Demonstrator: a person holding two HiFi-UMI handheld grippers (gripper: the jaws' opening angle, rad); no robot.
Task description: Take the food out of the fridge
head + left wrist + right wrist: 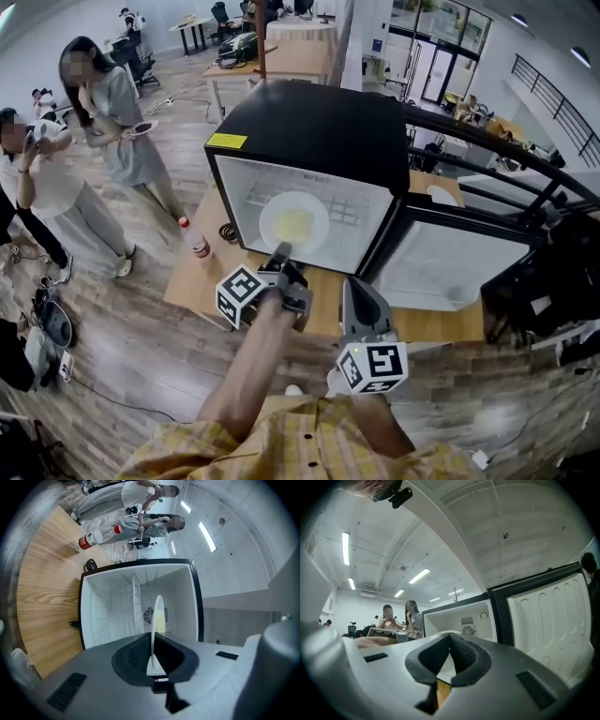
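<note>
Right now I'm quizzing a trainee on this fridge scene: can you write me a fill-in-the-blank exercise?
The left claw is shut on the rim of a white ____.
The fridge door stands ____.
The right claw is shut and holds ____.
The bottle on the table has a ____ cap.
Missing: plate; open; nothing; red.

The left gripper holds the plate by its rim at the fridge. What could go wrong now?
The left gripper pinches only the rim of the plate; it may tilt and the yellow food could slide off.
The bottle is close by on the table; the plate might knock it when set down.
</note>
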